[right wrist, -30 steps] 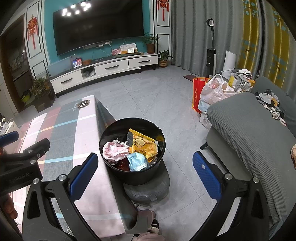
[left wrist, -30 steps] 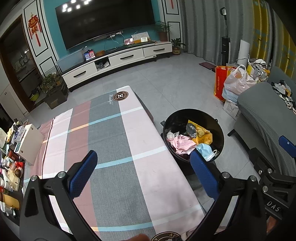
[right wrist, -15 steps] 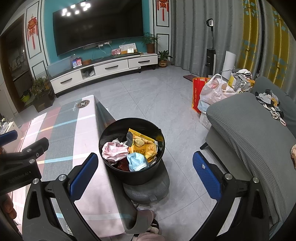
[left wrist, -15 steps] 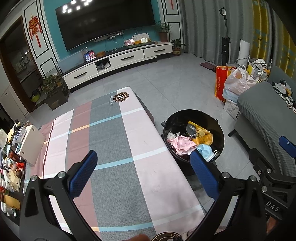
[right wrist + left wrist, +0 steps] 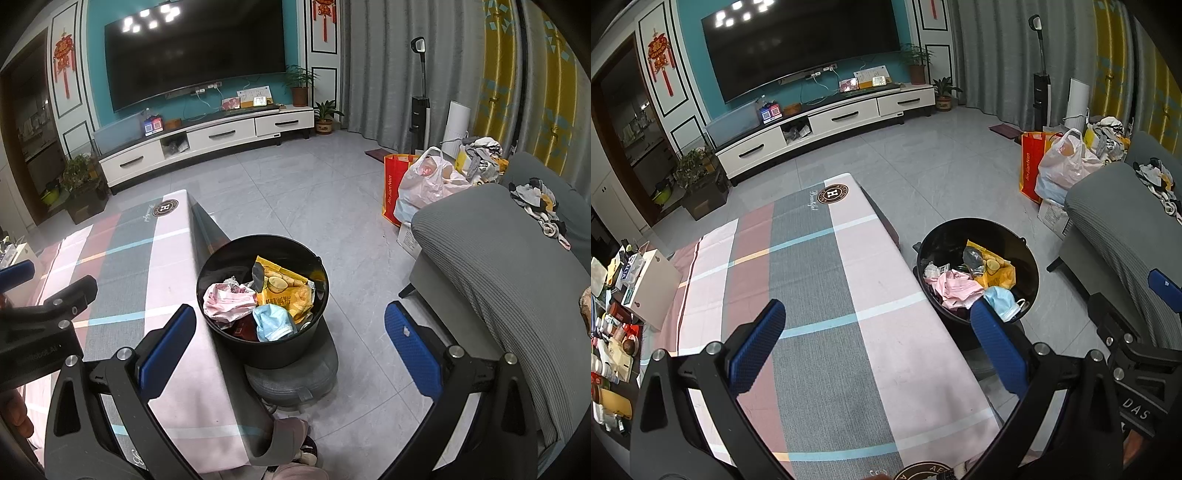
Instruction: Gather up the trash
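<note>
**Nothing shifted since a second ago**

Both grippers parked as before, fingers spread wide, nothing held: left gripper (image 5: 877, 354) over the plaid desk (image 5: 812, 295), right gripper (image 5: 288, 347) above the floor. Black bin (image 5: 221, 273) at the desk's 3 o'clock edge, holding yellow wrapper (image 5: 284, 293), pink bag (image 5: 227, 302), blue mask (image 5: 273, 321).

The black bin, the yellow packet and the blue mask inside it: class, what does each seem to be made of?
Black bin: probably moulded plastic, going by its smooth, slightly glossy wall.
Yellow packet: printed plastic film, likely; it is crinkled and shiny.
Blue mask: soft non-woven fabric, apparently; matte, pleated, with a white ear loop.
</note>
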The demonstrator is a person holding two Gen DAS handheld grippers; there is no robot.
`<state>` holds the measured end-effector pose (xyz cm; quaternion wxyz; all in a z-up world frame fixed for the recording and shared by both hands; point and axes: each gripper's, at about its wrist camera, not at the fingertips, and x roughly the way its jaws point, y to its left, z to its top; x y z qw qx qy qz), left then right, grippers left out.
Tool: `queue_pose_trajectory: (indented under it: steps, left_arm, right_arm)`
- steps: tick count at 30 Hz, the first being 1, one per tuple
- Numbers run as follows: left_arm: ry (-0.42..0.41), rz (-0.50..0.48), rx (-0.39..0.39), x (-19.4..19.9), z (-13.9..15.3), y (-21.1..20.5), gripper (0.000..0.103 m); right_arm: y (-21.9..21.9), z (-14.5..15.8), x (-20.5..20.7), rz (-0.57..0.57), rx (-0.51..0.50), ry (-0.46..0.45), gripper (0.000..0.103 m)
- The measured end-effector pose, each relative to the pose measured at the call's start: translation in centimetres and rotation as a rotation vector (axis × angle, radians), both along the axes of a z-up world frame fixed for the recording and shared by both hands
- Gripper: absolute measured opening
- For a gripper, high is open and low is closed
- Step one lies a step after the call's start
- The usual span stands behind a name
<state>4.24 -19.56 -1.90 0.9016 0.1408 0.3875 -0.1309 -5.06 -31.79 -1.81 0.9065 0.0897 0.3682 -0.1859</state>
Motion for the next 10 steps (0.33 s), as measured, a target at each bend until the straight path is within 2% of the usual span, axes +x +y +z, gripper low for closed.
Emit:
queue_pose_trajectory:
  steps: [10]
  left_arm:
    - [0.011, 0.005, 0.000, 0.18, -0.25, 0.20, 0.100]
  right_arm:
    - [0.09, 0.02, 0.04, 0.000, -0.001, 0.002, 0.100]
